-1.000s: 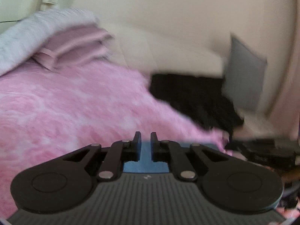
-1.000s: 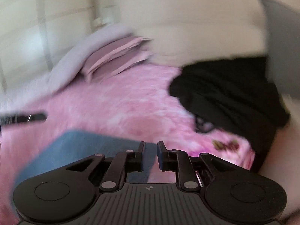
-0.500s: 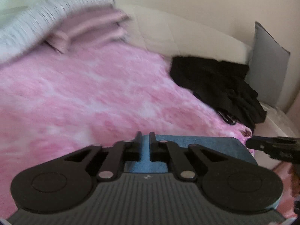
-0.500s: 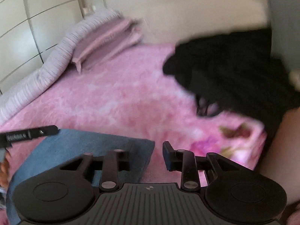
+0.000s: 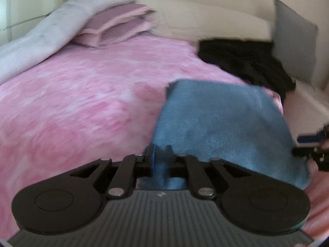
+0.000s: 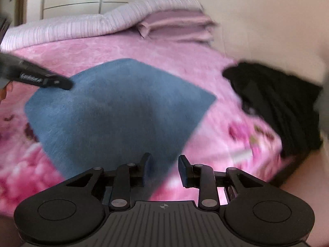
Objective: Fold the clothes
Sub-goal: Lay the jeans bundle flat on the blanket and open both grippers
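A blue towel [image 6: 115, 111] lies spread on the pink bed cover [image 6: 115, 49]. My left gripper [image 5: 161, 156] is shut on the towel's near edge [image 5: 162, 170]; the rest of the towel [image 5: 222, 123] is raised and bunched to the right in front of it. My right gripper [image 6: 164, 164] is open and empty just above the towel's near corner. The left gripper's finger shows in the right wrist view [image 6: 41, 79] at the towel's left edge. The right gripper shows at the right edge of the left wrist view [image 5: 314, 150].
A heap of black clothes [image 6: 281, 103] lies at the bed's right side, also in the left wrist view [image 5: 246, 63]. Pink pillows [image 5: 115, 28] and a rolled striped quilt [image 6: 82, 26] lie at the head. A grey cushion [image 5: 294, 41] leans on the cream headboard.
My right gripper has opened and let go of the towel. My left gripper has lifted the towel's edge, and the towel now spreads wider across the bed.
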The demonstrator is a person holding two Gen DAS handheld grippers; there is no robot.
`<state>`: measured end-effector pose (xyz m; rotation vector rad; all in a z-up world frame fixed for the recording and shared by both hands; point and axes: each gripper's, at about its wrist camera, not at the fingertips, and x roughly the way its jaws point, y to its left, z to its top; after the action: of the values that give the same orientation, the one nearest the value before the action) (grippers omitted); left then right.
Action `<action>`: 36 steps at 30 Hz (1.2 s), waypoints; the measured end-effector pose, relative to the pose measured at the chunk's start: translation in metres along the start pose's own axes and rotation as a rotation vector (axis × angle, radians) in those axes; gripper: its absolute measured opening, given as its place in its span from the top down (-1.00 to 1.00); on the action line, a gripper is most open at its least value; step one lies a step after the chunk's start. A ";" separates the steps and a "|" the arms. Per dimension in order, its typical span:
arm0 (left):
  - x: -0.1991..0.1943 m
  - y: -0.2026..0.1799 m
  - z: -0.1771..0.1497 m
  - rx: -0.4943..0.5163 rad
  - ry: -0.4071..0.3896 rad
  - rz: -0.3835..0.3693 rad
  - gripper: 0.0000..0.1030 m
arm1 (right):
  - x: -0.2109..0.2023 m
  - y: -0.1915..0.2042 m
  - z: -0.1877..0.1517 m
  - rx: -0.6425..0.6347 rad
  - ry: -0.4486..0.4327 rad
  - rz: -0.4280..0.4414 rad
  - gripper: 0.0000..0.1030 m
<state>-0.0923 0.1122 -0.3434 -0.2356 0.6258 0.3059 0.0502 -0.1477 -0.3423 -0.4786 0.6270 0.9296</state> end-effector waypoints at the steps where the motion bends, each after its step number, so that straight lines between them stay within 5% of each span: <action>1: -0.008 0.001 0.005 -0.029 -0.015 -0.028 0.92 | -0.006 0.000 0.005 0.018 -0.007 -0.010 0.41; 5: -0.014 -0.033 0.017 0.019 0.017 -0.108 0.85 | -0.009 0.015 0.029 0.069 -0.088 0.044 0.41; 8: -0.001 -0.056 0.005 0.063 0.114 -0.098 0.81 | 0.018 0.032 0.023 0.069 0.010 0.030 0.41; 14: -0.028 -0.054 -0.026 0.008 0.120 -0.012 0.67 | -0.012 0.032 -0.029 0.152 0.016 -0.006 0.40; 20: -0.065 -0.077 -0.029 0.050 0.197 0.168 0.64 | -0.049 0.028 -0.033 0.256 0.119 -0.023 0.39; 36: -0.151 -0.127 -0.037 0.099 0.180 0.219 0.32 | -0.140 0.037 -0.048 0.417 0.032 0.034 0.04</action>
<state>-0.1836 -0.0481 -0.2656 -0.1000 0.8447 0.4665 -0.0577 -0.2403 -0.2859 -0.1101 0.8369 0.7967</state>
